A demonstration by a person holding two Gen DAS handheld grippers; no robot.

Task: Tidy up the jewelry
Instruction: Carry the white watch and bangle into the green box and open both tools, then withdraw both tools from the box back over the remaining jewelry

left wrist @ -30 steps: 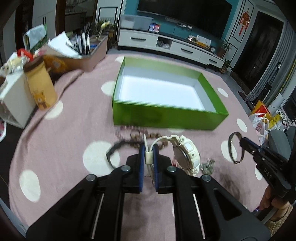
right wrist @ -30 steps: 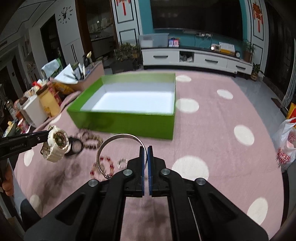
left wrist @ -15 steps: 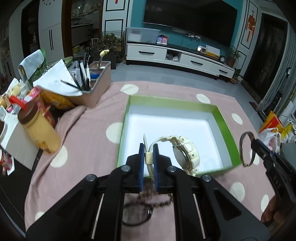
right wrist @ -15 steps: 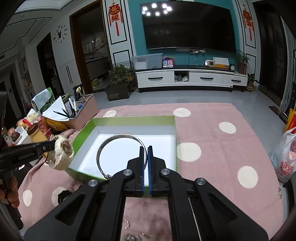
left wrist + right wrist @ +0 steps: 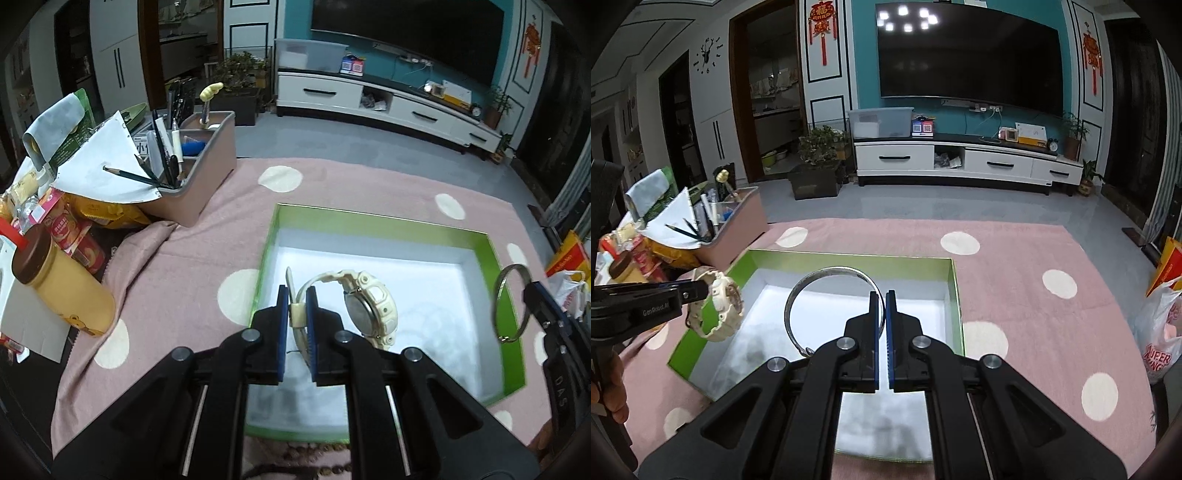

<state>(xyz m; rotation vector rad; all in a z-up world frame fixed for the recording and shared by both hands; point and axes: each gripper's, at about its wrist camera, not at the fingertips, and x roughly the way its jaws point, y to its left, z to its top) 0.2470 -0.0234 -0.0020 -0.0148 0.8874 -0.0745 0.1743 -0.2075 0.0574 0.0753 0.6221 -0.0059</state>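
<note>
1. Left gripper (image 5: 296, 314) pinched on the strap of a cream wristwatch (image 5: 371, 312), held in the air over the white floor of the green box (image 5: 496, 258), near its left wall.
2. Right gripper (image 5: 881, 310) clamped nearly flat on a thin silver bangle (image 5: 798, 295), held upright over the same box, just inside its right wall.
3. Open box floor on all sides of both pieces; green rim standing clear below them.
4. Pink dotted cloth (image 5: 1015, 295) bare to the right of the box; to the left, crowded by a pen organizer (image 5: 207, 162) and a yellow jar (image 5: 62, 291).
5. Near edge of the box hidden behind the gripper bodies; brown bead bracelets (image 5: 314, 448) only partly visible at the bottom of the left wrist view.
6. Compared with a second ago: both pieces brought from the cloth in front of the box to above its interior; grips unchanged.
</note>
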